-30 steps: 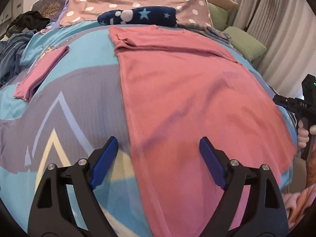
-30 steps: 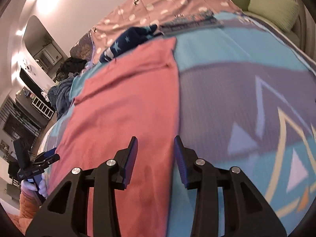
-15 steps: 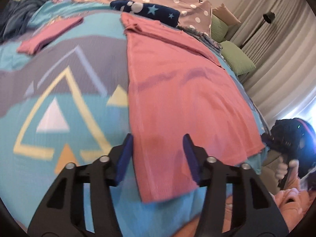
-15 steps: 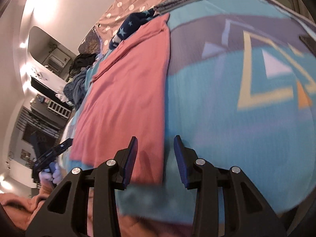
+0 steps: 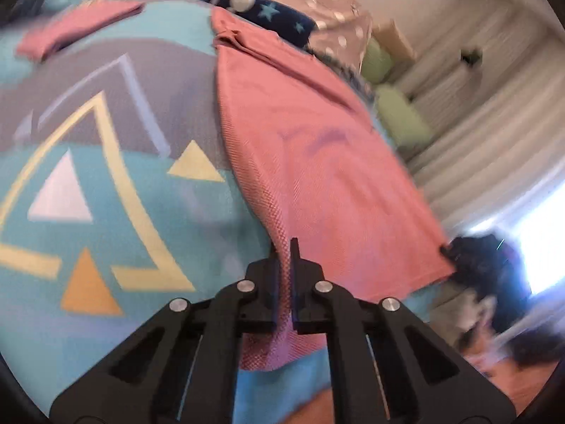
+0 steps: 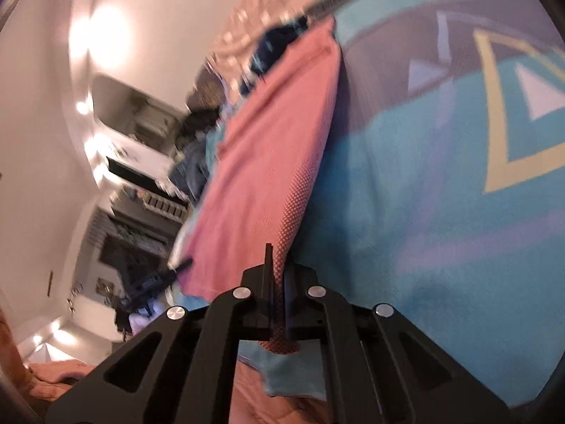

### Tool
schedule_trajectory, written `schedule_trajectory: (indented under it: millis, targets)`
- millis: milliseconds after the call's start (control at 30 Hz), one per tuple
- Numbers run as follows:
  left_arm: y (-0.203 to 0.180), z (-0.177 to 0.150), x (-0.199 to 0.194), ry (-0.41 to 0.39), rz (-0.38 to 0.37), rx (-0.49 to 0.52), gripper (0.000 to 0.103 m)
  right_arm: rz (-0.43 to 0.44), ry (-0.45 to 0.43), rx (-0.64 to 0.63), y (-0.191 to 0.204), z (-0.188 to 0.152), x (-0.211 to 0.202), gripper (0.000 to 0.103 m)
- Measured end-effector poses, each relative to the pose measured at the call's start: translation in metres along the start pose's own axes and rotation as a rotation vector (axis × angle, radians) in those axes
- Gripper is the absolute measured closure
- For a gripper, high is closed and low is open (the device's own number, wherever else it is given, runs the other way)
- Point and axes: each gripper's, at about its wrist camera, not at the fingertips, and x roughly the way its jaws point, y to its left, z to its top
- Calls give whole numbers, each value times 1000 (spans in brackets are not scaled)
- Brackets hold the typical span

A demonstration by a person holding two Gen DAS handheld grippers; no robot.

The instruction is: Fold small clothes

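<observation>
A pink garment (image 5: 317, 141) lies spread flat on the patterned bedspread (image 5: 88, 183), running away from me. My left gripper (image 5: 284, 254) is closing its jaws on the garment's near left corner, and the pads press the cloth between them. In the right wrist view the same pink garment (image 6: 268, 148) stretches away, and my right gripper (image 6: 277, 258) is closing its jaws on the near right corner, pinching a raised fold. Each gripper shows as a dark blur in the other's view: the right gripper (image 5: 459, 251) and the left gripper (image 6: 159, 277).
A folded pink piece (image 5: 70, 31) lies at the far left of the bed. Navy star fabric (image 5: 268, 14) and a dotted pink cover (image 5: 335, 7) lie at the head. Green cushions (image 5: 399, 120) and curtains (image 5: 494, 106) are to the right. Shelves (image 6: 141, 183) stand beyond the bed.
Both grippers have moved back to the garment's near edge and gone from open to shut on its two corners. The cloth now rises a little at each grip.
</observation>
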Motion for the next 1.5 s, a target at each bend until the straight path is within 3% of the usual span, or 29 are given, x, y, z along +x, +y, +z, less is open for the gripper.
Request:
schedule_trajectory:
  millis: [100, 167, 233, 567, 633, 700, 800, 900, 967, 1067, 1100, 1133, 1200, 1300, 1433, 1500]
  targets:
    - [-5, 6, -21, -69, -58, -26, 99, 85, -113, -3, 13, 9, -32, 100]
    - [-17, 8, -36, -112, -84, -7, 99, 85, -151, -46, 24, 12, -44, 101]
    - [-25, 8, -40, -122, -61, 41, 99, 55, -156, -84, 29, 13, -47, 101]
    - [5, -8, -6, 7, 40, -38, 94, -17, -78, 18, -6, -5, -23, 101]
    - [6, -10, -6, 29, 44, -41, 65, -6, -83, 33, -10, -6, -25, 101]
    - [3, -14, -6, 48, 17, -23, 57, -14, -76, 43, -13, -7, -24, 100]
    - [0, -21, -5, 66, 5, 5, 53, -193, 18, -2, -19, -12, -9, 91]
    - [2, -22, -4, 75, -12, -10, 53, -132, 24, 13, -25, -14, -7, 81]
    - [5, -20, -3, 82, -31, -29, 53, -100, 35, 14, -26, -15, -7, 73]
    - [4, -15, 3, 76, -34, -3, 62, -89, 55, -16, -23, -13, 2, 73]
    - [3, -14, 7, 77, -24, 3, 91, -80, 57, -13, -23, -12, 4, 76]
    - [3, -14, 10, 87, -18, -7, 99, -69, 57, -2, -23, -12, 7, 95]
    - [0, -12, 4, 47, -32, -40, 99, -46, 45, 52, -23, -12, 5, 99]
    - [-19, -5, -26, -53, -72, 1, 99, 92, -100, 58, -9, -9, -36, 99]
    - [-65, 7, -69, -189, -123, 130, 99, 246, -227, -53, 26, 0, -72, 99]
    - [-81, 9, -86, -243, -190, 164, 99, 340, -268, -96, 38, 1, -81, 99]
